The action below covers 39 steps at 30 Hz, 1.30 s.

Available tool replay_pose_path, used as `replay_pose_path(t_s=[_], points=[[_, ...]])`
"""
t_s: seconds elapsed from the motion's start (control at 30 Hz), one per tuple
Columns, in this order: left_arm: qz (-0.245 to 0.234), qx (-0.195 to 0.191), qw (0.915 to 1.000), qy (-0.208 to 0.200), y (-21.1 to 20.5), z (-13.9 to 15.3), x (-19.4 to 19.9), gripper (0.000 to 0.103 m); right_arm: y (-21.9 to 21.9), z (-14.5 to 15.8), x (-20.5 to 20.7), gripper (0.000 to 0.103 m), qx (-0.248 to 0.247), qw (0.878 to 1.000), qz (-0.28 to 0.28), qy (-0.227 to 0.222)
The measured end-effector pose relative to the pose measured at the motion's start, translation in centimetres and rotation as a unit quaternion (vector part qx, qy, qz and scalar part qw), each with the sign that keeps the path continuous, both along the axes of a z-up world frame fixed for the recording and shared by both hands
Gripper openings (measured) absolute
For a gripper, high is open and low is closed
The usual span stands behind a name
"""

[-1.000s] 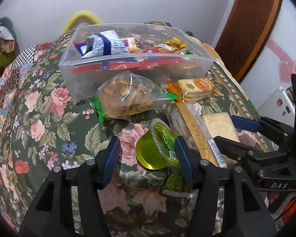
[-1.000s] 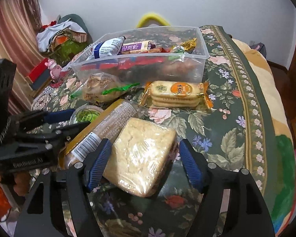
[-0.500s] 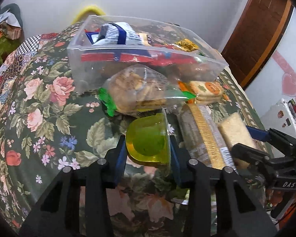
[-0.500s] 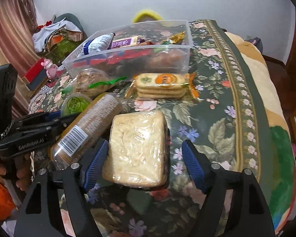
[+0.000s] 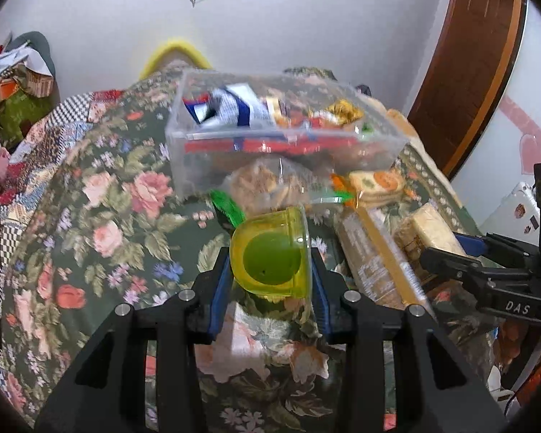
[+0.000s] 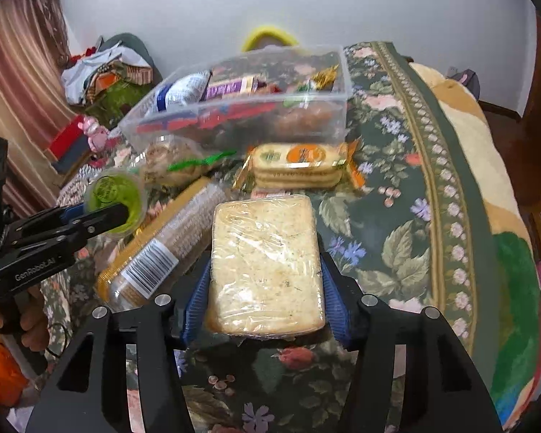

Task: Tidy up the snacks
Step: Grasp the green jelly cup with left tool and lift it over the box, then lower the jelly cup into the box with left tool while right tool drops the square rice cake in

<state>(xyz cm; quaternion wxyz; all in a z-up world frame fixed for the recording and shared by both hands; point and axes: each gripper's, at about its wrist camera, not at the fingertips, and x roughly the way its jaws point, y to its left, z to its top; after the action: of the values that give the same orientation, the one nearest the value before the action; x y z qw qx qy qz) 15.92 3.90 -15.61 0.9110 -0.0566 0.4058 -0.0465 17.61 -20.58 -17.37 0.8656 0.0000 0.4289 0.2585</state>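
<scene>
Jelly cup sits clamped in your left gripper, lifted off the floral cover, near the clear bin; your right gripper is closing, its pads against the wrapped cake block

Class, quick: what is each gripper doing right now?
Left gripper: shut on the jelly cup.
Right gripper: jaws closing on the wrapped block.
</scene>
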Motion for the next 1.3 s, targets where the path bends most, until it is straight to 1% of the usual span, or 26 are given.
replay_pose_path(t_s=[0.07,0.2,0.37,0.63,0.73,0.9,1.07,1.2,1.3], points=[[0.001,-0.001,0.9999,-0.013,0.2,1.1,-0.1,0.040,-0.4,0.7,0.2,0.053,0.012,1.000,-0.008,-0.014],[0.003,-0.004,0.9993,-0.036,0.6,3.0,0.0,0.040,-0.8,2.4,0.4,0.053,0.020,0.999,-0.016,-0.038],[0.004,0.000,0.9979,-0.064,0.8,5.6,1.1,0.040,-0.9,4.8,1.0,0.053,0.034,0.996,-0.024,-0.073],[0.010,0.013,0.9952,-0.097,1.2,8.4,3.7,0.040,0.2,7.4,3.0,0.053,0.051,0.992,-0.028,-0.109],[0.015,0.009,0.9947,-0.101,1.5,9.1,5.0,0.040,0.7,8.1,4.2,0.053,0.057,0.991,-0.028,-0.116],[0.024,0.013,0.9942,-0.104,2.1,9.4,7.1,0.040,2.3,8.6,6.4,0.053,0.056,0.991,-0.023,-0.122],[0.028,0.020,0.9945,-0.099,2.6,8.9,9.5,0.040,3.9,8.5,8.6,0.053,0.058,0.992,-0.016,-0.114],[0.035,0.023,0.9951,-0.089,3.1,7.7,11.8,0.040,5.4,8.0,10.6,0.053,0.050,0.994,-0.013,-0.100],[0.042,0.016,0.9961,-0.076,3.7,6.5,13.4,0.040,6.2,7.2,12.1,0.053,0.040,0.995,-0.013,-0.089]])
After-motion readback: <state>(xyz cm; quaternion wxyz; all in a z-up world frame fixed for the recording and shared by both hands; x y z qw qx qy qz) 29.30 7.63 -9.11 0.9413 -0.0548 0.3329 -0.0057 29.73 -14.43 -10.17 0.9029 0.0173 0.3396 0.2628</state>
